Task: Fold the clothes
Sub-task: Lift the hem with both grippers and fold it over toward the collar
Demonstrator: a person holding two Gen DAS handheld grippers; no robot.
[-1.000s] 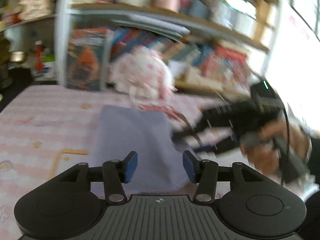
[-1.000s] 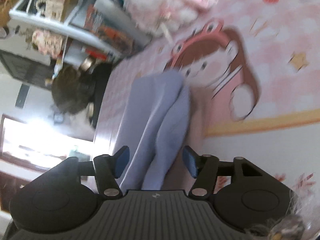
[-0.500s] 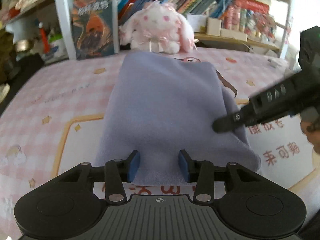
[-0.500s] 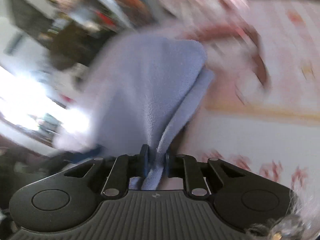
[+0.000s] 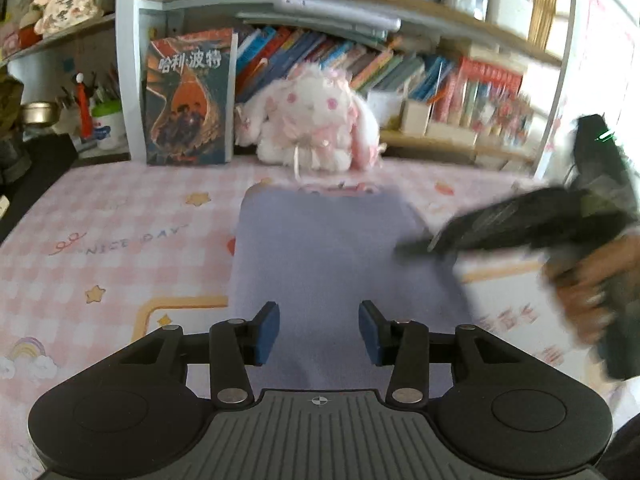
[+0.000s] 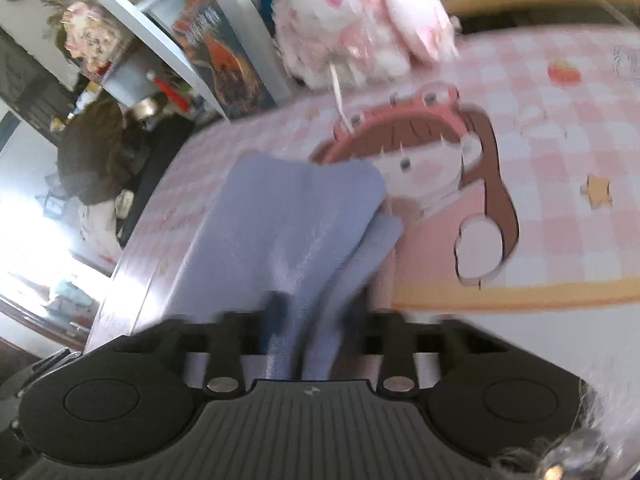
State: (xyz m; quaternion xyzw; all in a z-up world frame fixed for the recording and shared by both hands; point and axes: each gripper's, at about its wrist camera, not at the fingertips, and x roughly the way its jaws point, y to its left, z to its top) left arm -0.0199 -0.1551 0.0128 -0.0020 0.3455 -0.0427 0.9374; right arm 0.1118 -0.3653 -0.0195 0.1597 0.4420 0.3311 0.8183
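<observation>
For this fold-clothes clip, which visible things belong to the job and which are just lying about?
In the job: lavender cloth; left gripper, open over its near edge; right gripper, on the cloth's edge, grip blurred.

Lying about: plush rabbit; standing book; shelf books; green-lidded tub; pink checked mat.

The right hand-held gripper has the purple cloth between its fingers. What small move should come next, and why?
Probably close the left hand-held gripper on the near edge of the purple cloth. Its fingers straddle that edge without pinching, while the right hand-held gripper grips the cloth's side, so both could lift and fold.
</observation>
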